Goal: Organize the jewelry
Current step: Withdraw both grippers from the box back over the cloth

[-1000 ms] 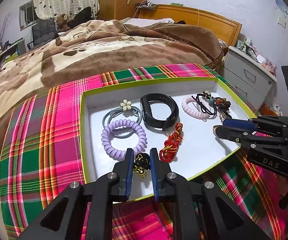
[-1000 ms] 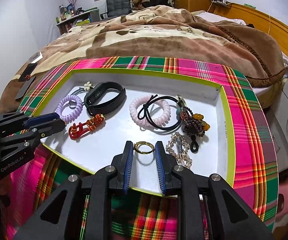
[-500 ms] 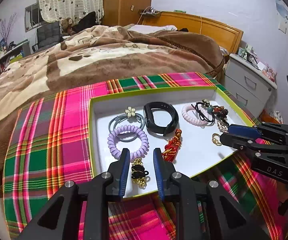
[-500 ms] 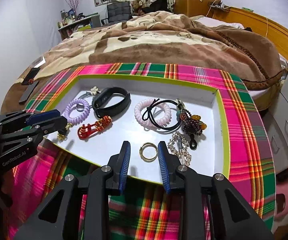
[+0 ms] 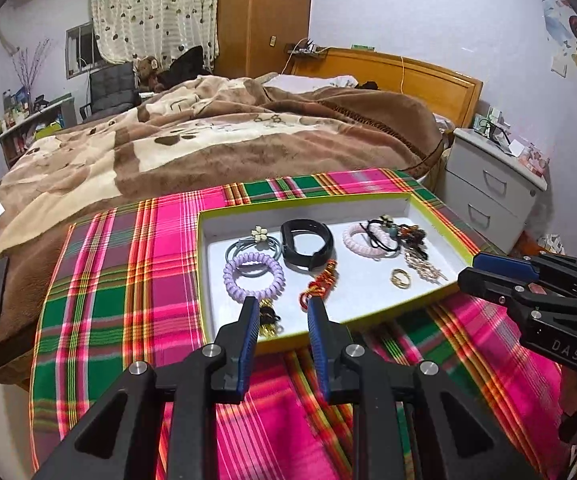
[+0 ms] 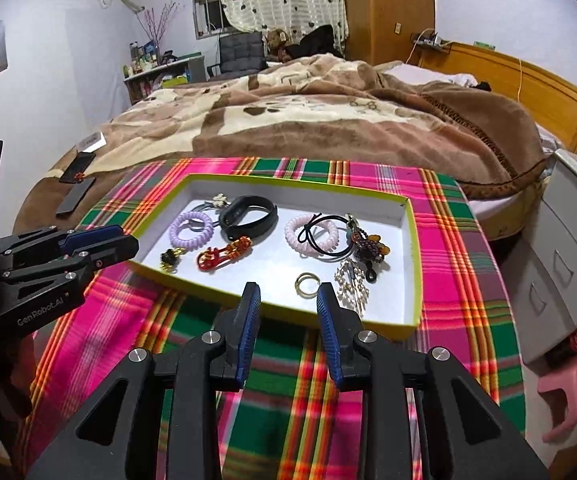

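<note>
We hold both tools, the left tool (image 5: 280, 314) spread wide and the right tool (image 6: 288, 300) opening, empty over the tray's near edge (image 6: 288, 314), since the gold ring (image 6: 307, 280) and the black-and-gold charm (image 6: 169, 258) lie inside, near that edge.

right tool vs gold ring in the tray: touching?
Apart. The right wrist view shows the gold ring lying flat on the tray floor, beyond the right tool, whose opening jaws hold nothing.
</note>
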Demonstrator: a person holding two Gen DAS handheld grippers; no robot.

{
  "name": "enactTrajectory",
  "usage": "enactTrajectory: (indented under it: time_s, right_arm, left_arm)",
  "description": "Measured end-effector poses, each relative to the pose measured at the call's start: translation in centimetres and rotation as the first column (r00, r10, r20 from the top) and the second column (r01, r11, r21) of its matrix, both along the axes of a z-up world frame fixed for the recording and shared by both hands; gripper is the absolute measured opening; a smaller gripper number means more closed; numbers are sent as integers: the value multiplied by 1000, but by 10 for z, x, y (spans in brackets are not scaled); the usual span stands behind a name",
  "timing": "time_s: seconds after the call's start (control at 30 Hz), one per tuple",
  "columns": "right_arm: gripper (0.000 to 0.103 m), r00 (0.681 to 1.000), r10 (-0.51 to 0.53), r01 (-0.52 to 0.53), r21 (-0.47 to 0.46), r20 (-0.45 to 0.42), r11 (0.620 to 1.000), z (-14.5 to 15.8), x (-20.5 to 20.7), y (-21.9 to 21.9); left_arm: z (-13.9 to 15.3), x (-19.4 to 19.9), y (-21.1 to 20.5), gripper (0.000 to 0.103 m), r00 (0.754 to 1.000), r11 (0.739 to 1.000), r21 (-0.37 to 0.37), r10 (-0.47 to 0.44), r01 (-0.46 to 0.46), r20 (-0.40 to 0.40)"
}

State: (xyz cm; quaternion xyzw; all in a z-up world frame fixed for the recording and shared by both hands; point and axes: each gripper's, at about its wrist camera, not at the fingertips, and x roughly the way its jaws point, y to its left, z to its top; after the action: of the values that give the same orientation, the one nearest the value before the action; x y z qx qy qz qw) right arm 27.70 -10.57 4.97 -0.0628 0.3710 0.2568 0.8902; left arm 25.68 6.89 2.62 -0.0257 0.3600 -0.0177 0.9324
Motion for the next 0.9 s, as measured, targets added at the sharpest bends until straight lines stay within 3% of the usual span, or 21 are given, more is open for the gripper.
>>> enactTrajectory:
  time_s: [0.17, 0.57, 0.9]
  right_arm:
    - [39, 999, 2, -3, 19, 33, 1000, 10, -26, -7]
    - [39, 995, -25, 22, 38, 99, 999, 13, -98, -26]
    - [39, 994, -58, 52, 58, 96, 997, 0, -140, -43]
  left_arm:
    - [9, -27, -13, 24, 1000, 1000, -3, -1, 1, 30]
    - [12, -101, -37, 24, 995, 998, -13, 59, -58, 84]
    - [1, -150, -56, 24, 992, 997, 34, 68, -72, 103]
